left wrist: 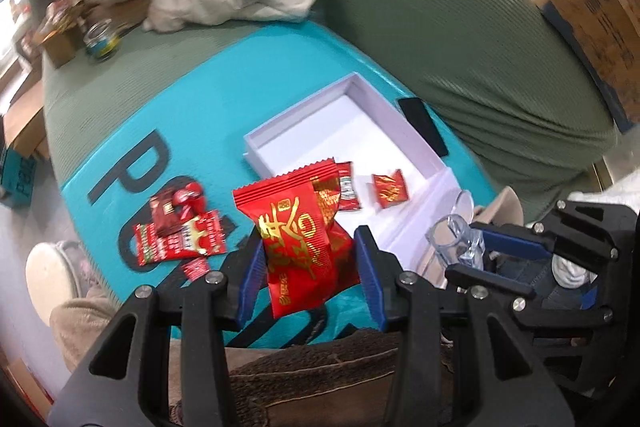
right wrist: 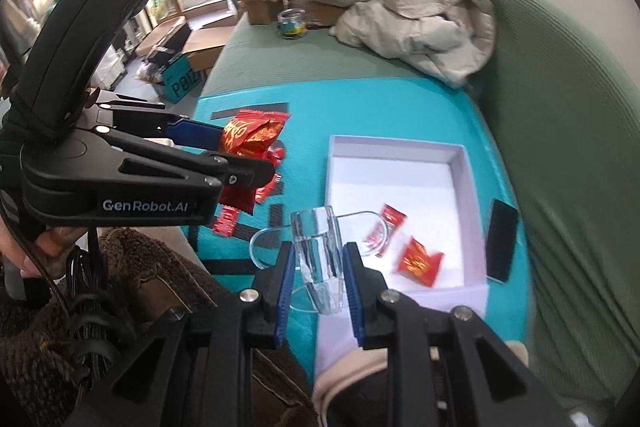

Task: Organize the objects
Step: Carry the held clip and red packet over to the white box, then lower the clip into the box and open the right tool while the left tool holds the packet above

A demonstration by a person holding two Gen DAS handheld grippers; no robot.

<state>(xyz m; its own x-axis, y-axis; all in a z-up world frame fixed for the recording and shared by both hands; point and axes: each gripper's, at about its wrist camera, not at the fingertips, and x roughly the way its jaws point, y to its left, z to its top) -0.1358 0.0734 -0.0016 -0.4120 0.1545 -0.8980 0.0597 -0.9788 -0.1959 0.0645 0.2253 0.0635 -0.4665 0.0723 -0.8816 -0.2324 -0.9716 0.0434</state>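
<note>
1. Left tongs (left wrist: 306,267) are clamped on a large red snack packet (left wrist: 298,239), held in the air above the teal mat (left wrist: 120,155), near-left of the white box (left wrist: 352,131).
2. Right tongs (right wrist: 318,281) are clamped on a clear plastic scoop (right wrist: 318,255) at the box's near edge; keep it clear of the drop path.
3. Suggest carrying the packet right and far, then releasing low over bare box floor.
4. Two small red candies (left wrist: 388,191) already lie inside the box.
5. Loose red packets (left wrist: 180,231) wait on the mat at left.
6. Black phone (left wrist: 424,125) lies along the box's right wall; don't knock it.
</note>
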